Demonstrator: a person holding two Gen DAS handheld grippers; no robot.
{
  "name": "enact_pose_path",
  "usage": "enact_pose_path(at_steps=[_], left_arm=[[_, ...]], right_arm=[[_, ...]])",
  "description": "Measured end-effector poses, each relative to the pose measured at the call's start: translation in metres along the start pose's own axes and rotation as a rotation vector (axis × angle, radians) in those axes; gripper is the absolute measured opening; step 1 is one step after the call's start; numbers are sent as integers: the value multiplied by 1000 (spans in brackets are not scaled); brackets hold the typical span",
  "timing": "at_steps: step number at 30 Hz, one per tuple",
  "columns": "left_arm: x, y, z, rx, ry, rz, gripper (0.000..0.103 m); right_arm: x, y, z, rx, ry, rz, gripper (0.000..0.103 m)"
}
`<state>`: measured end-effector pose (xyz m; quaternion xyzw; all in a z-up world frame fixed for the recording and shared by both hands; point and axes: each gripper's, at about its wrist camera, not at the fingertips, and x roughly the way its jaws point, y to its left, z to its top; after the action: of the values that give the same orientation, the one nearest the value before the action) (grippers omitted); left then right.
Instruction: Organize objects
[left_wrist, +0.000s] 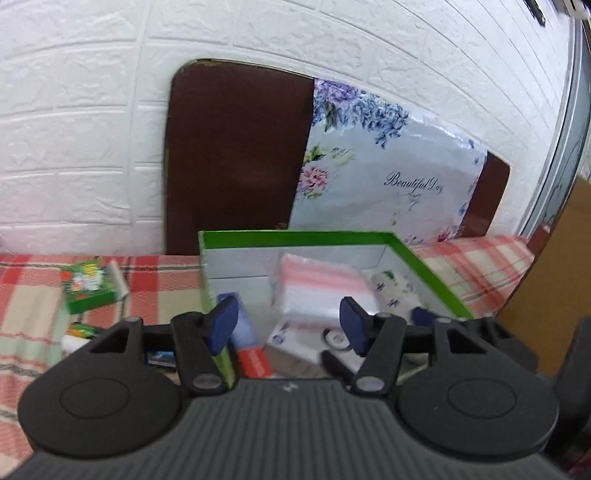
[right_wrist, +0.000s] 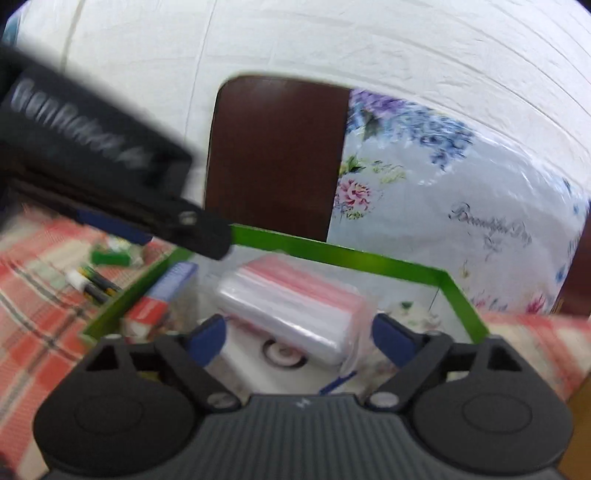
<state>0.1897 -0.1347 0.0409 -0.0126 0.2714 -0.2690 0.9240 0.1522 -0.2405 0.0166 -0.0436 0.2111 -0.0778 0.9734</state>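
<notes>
With both the left gripper (left_wrist: 288, 321) and the right gripper (right_wrist: 299, 338) spread wide and holding nothing above the green-rimmed box (left_wrist: 295, 236), the sensible next pick was the green carton (left_wrist: 88, 286) lying on the plaid cloth (left_wrist: 33, 295), approached squarely across its narrow sides.

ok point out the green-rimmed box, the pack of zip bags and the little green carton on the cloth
green-rimmed box (left_wrist: 295, 237): left wrist view, on its far green rim
pack of zip bags (right_wrist: 291, 306): right wrist view, on the clear plastic top
little green carton (left_wrist: 86, 286): left wrist view, on its printed top face
</notes>
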Motion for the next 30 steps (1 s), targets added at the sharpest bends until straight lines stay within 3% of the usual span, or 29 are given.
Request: enact_pose_path(at_steps=[5,11,19,26,30], left_arm=[[-24,2,-17,5,45,69,62],[-58,-4,-35,21,69,175,64],[-102,9,-66,-23,99,239,64],[-123,17,-83,-26,98,274,64],[-133,17,-90,-25,87,293,77]], right_arm=[[-37,-8,-12,157,-16,4,95],[-76,-12,-15,234,22,54,96],[-130,14,-21,201,34,118,99],[-156,34,-26,167,37,124,99],[-169,39,-25,169,16,114,99]])
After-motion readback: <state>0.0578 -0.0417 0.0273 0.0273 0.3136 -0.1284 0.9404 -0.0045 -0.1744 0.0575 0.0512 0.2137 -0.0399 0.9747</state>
